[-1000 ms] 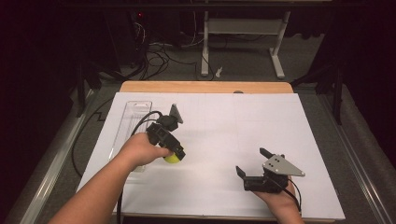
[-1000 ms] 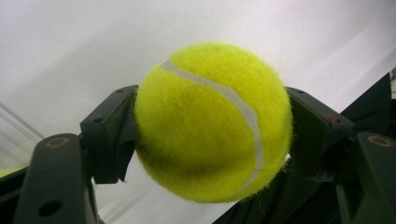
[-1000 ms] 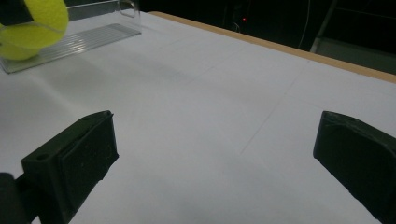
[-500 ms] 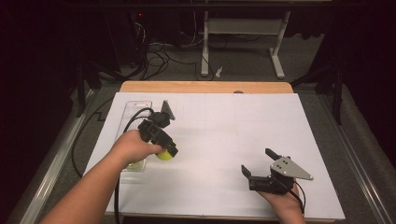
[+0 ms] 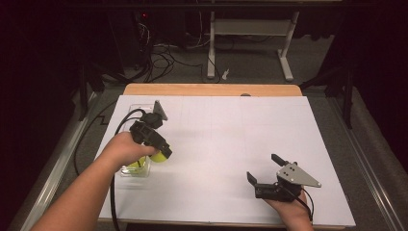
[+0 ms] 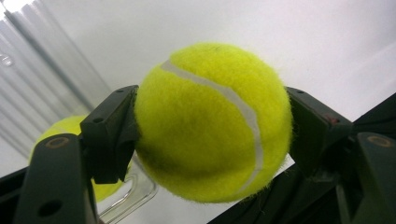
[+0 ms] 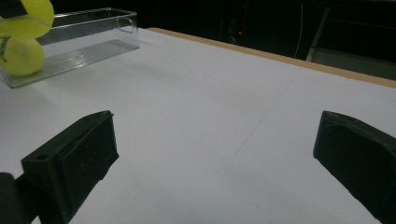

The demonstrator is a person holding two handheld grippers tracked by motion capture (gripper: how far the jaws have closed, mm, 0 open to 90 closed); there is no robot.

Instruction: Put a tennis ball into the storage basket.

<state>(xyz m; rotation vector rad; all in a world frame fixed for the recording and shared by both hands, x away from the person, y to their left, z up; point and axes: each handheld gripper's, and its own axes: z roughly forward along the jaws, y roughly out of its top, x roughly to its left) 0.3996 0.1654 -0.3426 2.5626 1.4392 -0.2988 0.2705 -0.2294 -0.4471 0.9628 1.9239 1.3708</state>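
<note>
- Fuzzy yellow tennis ball (image 6: 212,122) sits clamped between the black jaws of the left gripper (image 5: 155,142), held just above the white table sheet (image 5: 231,144) at the near end of the clear plastic tray (image 7: 88,44).
- Second yellow tennis ball (image 7: 21,56) lies inside that tray, at its near end, just beside the held one.
- Right gripper (image 5: 269,177) rests at the table's near right, well apart from the tray, its jaws spread wide with nothing but bare sheet between them.
</note>
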